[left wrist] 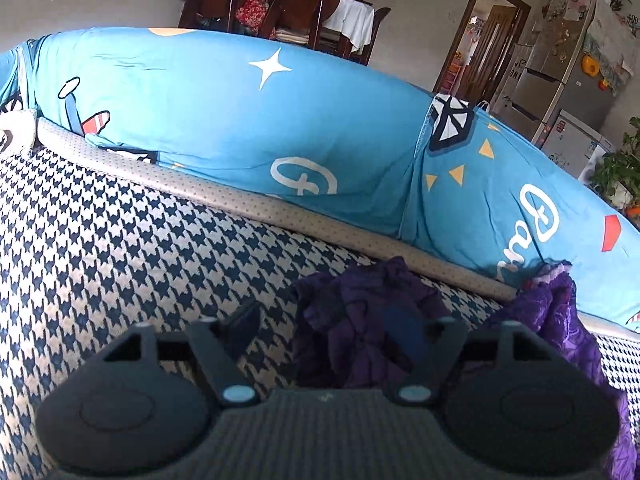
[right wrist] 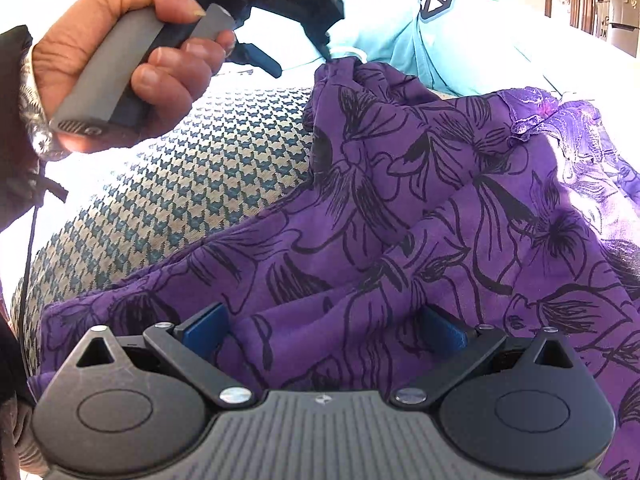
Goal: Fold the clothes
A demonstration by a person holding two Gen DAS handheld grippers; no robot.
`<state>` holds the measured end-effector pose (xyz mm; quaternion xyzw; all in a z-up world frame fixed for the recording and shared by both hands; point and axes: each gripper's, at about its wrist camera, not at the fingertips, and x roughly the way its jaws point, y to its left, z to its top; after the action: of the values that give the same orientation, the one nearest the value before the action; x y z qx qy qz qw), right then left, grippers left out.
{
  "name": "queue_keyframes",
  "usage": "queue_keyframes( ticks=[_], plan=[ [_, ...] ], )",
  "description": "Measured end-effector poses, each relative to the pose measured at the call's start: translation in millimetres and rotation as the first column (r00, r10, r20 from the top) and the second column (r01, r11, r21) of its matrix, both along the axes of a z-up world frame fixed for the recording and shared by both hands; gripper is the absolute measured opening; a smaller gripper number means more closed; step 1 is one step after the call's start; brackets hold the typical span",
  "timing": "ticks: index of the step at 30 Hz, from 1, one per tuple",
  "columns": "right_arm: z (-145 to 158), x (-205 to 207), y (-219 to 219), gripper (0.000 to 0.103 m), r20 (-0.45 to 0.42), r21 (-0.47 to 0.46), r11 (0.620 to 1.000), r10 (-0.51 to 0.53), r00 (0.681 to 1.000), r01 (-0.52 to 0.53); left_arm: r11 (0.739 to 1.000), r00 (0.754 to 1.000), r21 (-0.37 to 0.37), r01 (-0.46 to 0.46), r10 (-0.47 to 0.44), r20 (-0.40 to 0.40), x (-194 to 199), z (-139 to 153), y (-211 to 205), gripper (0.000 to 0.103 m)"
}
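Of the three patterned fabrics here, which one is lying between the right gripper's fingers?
The purple garment with black flower outlines. The navy houndstooth cover lies beneath it, and the blue cartoon-print cushion cover sits behind, clear of the right gripper.

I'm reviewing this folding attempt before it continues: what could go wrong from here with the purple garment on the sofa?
1. The left hand-held gripper stands open over the peaked corner of the purple garment; that peak may slump and undo the fold.
2. The right hand-held gripper is open around a bunched ridge, so closing could pinch several layers.
3. The far edge lies against the blue cover and may snag.
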<state>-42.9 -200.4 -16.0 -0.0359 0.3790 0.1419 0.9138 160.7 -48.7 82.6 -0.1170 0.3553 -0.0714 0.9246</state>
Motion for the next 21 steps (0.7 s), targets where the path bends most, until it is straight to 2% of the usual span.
queue_keyframes(
  ticks=[4, 9, 12, 21],
  plan=[
    [0.3, -1.6, 0.4, 0.103, 0.002, -0.001, 1.000, -0.003, 1.000, 0.003, 0.999, 0.999, -0.007, 0.050, -0.050, 0.014, 8.4, 2.6, -11.1, 0.099],
    [0.8, -3.0, -0.6, 0.103, 0.004, 0.000, 1.000, -0.004, 1.000, 0.004, 0.995, 0.995, 0.009, 0.094, -0.094, -0.039, 24.1, -11.3, -23.8, 0.101],
    [1.0, -2.6, -1.0, 0.103, 0.003, 0.001, 1.000, -0.003, 1.000, 0.003, 0.995, 0.994, 0.038, 0.094, -0.091, -0.064, 31.5, -22.9, -28.0, 0.103],
    [1.6, -3.9, -1.2, 0.103, 0.008, 0.002, 1.000, -0.002, 1.000, 0.002, 0.988, 0.983, 0.065, 0.139, -0.130, -0.129, 49.8, -47.4, -38.5, 0.103]
  ],
)
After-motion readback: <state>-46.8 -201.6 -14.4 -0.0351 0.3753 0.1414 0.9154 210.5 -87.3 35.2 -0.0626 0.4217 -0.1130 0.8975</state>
